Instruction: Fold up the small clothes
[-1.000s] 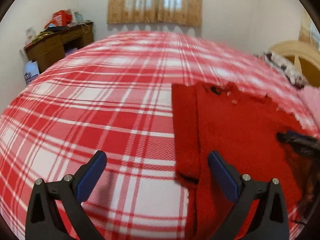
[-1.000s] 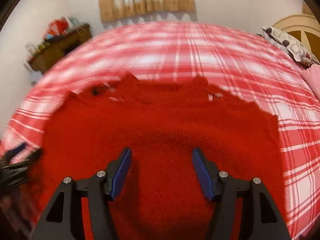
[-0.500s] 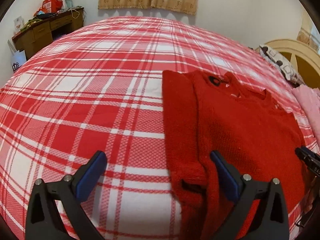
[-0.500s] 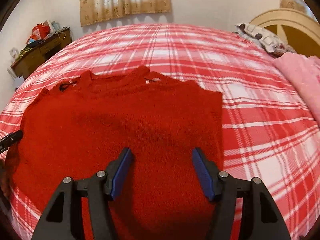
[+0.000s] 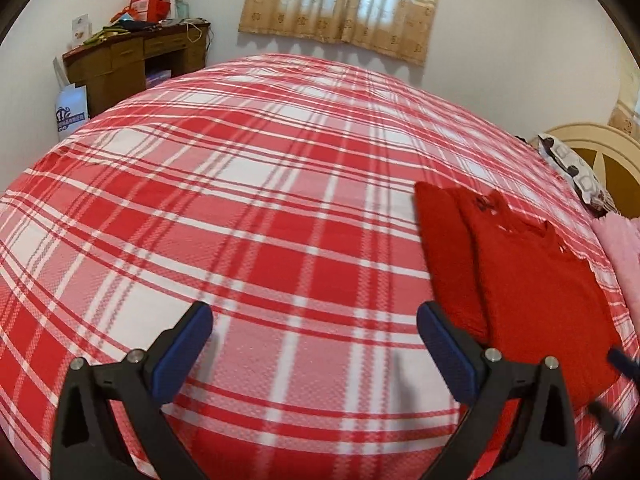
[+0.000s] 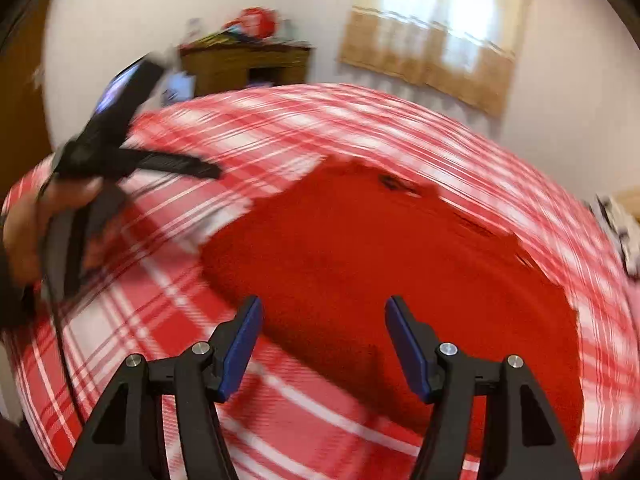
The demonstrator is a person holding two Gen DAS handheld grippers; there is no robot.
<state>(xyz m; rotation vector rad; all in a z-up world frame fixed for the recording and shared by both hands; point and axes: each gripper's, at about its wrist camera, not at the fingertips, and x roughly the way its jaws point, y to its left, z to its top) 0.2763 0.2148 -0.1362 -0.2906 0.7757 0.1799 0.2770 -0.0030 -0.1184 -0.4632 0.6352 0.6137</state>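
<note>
Red knit sweater [image 5: 532,280] lies flat on the plaid bedspread [image 5: 240,220], toward the bed's right edge as the left wrist view shows it, neckline pointing to the far end near the headboard [image 5: 600,152] and patterned pillow [image 5: 576,172]. A pink cloth [image 5: 620,248] sits just beside it at the right edge.

Progress, as a judgement: partly done. The sweater's left sleeve/side looks folded in over the body w/ a clean lengthwise crease. The right side can't be judged; right wrist view is motion-blurred. No crosswise fold shows, since the full length from hem to neck lies stretched out. Prob. left to do: tuck the other side if it isn't in yet, then fold hem up toward neck, maybe once more for a compact stack.

Left gripper [image 5: 316,344]: claw spread wide, nothing between the pads, hanging over bare bedspread just beside the sweater's folded edge. Right gripper [image 6: 324,340]: also spread wide, empty, above the sweater's near-left corner where the hem meets the plaid. Neither touches the fabric as far as I can tell. In the right wrist view the left gripper's body and the hand holding it [image 6: 44,216] show at the left, blurred.

Desk [image 5: 132,64] w/ clutter and a curtain [image 5: 344,4] stand beyond the bed's far end.
</note>
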